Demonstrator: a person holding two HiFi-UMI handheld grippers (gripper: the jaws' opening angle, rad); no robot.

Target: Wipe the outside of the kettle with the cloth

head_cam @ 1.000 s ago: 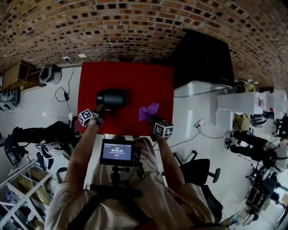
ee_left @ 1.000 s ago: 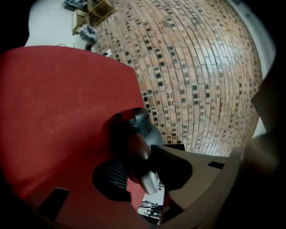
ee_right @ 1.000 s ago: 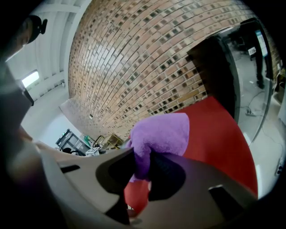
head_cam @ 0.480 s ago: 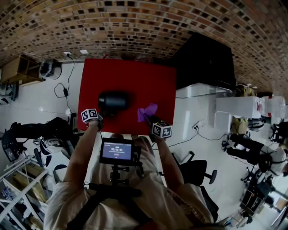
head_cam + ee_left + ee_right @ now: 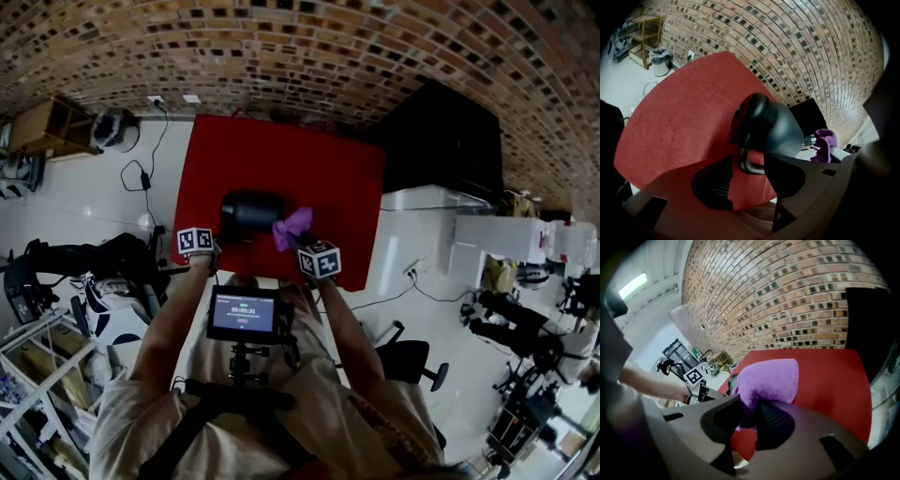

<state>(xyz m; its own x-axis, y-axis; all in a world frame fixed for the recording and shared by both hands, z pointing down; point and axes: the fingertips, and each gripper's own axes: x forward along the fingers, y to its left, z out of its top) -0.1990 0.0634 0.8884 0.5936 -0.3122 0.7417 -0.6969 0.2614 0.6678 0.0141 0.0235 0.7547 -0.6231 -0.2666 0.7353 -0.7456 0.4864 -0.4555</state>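
Right claw: jaws clamped on a bunched purple terry cloth. Most of the fabric bulges out past the tips, so there is plenty free to wipe with. In the head view the cloth lies right against the right flank of the dark grey rounded kettle. Cannot tell whether the fabric actually presses on the shell.

Left claw: jaws spread wide, having just been opening. The kettle's curved handle stands between the tips and the pads are clear of it. No grip on the kettle from this side.

Kettle sits toward the near edge of the red felt-covered tabletop, between the two claws.

Status (judgement):
- Done: cloth picked up and carried to the kettle.
- In hand: first contact on the right flank. No wiped patch can be made out.
- Left: essentially the whole outside, meaning the right flank, far side, left side, top and the area round the handle.
- Note: with the left claw open the kettle is not steadied and may slide when the cloth pushes on it.
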